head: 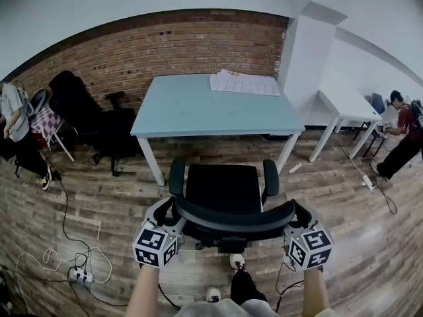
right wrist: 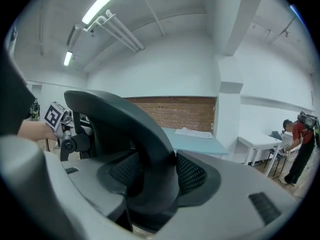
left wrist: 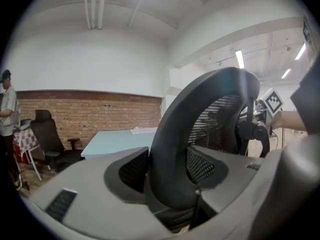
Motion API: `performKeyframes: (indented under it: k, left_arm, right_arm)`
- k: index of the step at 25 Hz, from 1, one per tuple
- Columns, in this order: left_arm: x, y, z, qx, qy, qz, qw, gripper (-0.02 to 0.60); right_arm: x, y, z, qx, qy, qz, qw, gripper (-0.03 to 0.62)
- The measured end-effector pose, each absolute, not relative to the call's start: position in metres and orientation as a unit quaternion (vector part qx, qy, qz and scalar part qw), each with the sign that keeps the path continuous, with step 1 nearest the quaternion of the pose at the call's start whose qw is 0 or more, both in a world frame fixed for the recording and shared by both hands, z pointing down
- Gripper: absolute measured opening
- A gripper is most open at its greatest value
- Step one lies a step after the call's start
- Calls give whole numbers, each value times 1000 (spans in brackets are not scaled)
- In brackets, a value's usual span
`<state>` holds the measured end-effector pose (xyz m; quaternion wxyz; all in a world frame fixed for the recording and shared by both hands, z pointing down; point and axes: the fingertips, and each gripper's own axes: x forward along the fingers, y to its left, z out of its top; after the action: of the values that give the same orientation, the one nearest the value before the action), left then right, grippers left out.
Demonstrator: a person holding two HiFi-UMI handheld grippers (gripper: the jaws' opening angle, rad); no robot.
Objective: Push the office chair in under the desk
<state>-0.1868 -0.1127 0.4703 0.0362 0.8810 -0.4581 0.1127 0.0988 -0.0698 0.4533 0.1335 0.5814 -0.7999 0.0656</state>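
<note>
A black office chair [head: 221,187] stands on the wood floor in front of the light blue desk [head: 198,107], its seat facing the desk and outside the desk's legs. Its curved backrest rim [head: 234,220] is nearest me. My left gripper [head: 165,210] straddles the rim's left end, and my right gripper [head: 301,213] straddles its right end. In the left gripper view the rim [left wrist: 200,134] passes between the wide jaws of the left gripper [left wrist: 167,166]. The right gripper [right wrist: 150,171] likewise has the rim [right wrist: 135,129] between its wide jaws. Neither visibly presses on it.
Papers [head: 244,82] lie on the desk's far right corner. A second black chair [head: 99,121] stands left of the desk by the brick wall. A white pillar [head: 301,51], a white table [head: 347,104] and a person [head: 403,134] are to the right. Cables and a power strip [head: 79,275] lie at the lower left.
</note>
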Motion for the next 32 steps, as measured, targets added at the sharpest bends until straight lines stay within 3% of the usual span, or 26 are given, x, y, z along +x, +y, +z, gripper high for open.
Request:
performKeyframes:
  k: [32]
  left_arm:
    - [-171,-168,472,870,-479,113,30,247]
  right_arm:
    - [113,-143,454,552,-827,45,100,249]
